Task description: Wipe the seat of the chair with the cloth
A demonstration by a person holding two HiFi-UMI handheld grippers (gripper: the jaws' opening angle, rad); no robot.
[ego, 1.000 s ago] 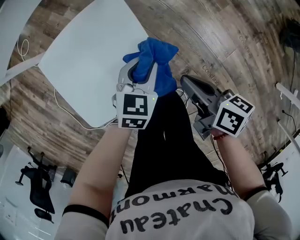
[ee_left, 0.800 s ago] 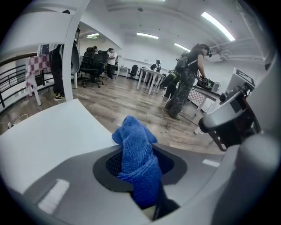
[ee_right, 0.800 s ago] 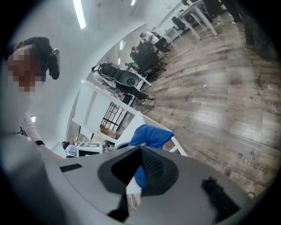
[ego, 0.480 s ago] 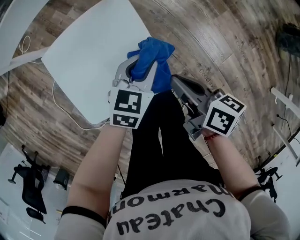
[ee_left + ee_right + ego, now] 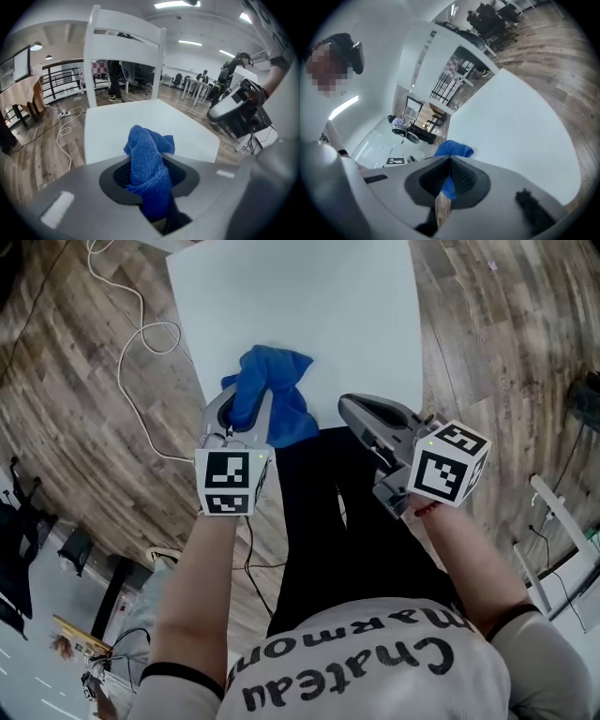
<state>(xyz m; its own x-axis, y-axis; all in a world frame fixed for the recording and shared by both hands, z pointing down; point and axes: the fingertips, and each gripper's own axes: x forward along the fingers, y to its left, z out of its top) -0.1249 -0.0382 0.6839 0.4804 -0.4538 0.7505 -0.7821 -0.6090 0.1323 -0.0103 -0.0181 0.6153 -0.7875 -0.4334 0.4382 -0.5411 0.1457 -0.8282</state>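
A white cable [image 5: 141,334] lay looped on the wooden floor [image 5: 487,334] at the far left. Next to it, the left tool [image 5: 246,407] was clamped on the blue cloth [image 5: 272,395], which bunched up out of its jaws. The cloth sat over the near edge of the white chair seat [image 5: 309,306]. Whether it actually touched the seat, I couldn't tell. The chair's slatted back [image 5: 124,42] rose beyond the seat. Further right, the right tool [image 5: 352,409] had its jaws drawn together on nothing. It hovered by the same near edge, just beside the cloth but apart from it.
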